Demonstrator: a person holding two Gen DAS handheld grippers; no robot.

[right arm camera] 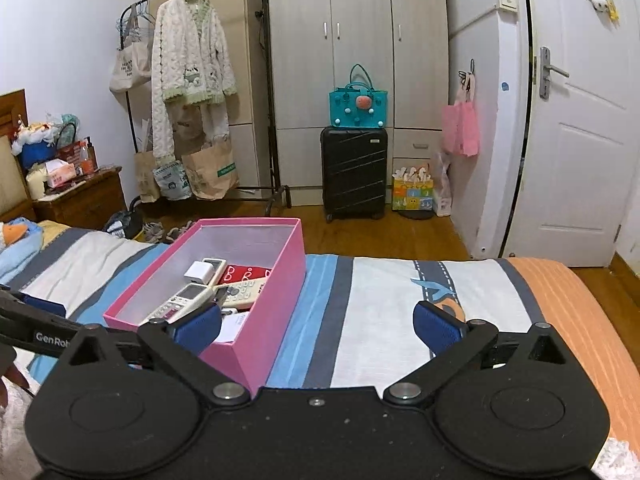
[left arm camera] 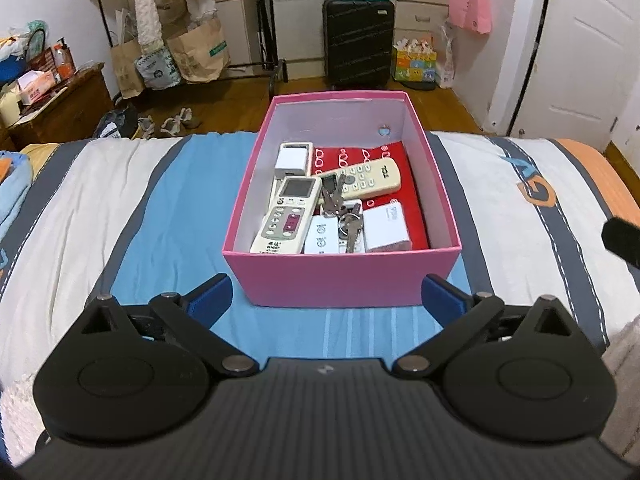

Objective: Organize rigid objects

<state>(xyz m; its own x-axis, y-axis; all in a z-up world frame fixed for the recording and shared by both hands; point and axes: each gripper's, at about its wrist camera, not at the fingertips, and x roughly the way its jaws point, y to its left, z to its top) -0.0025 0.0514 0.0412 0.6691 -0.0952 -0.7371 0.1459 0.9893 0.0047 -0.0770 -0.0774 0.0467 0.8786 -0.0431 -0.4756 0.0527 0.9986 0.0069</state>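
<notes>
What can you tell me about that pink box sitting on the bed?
The pink box is an open, lidless rectangular carton, seemingly cardboard, pink outside and pale inside. It stands upright on the striped bedspread, on a blue band. Inside lie remote controls, a bunch of keys, small white boxes and a red item beneath them. Nothing grips it; the left gripper hovers before its near wall, jaws wide.
</notes>
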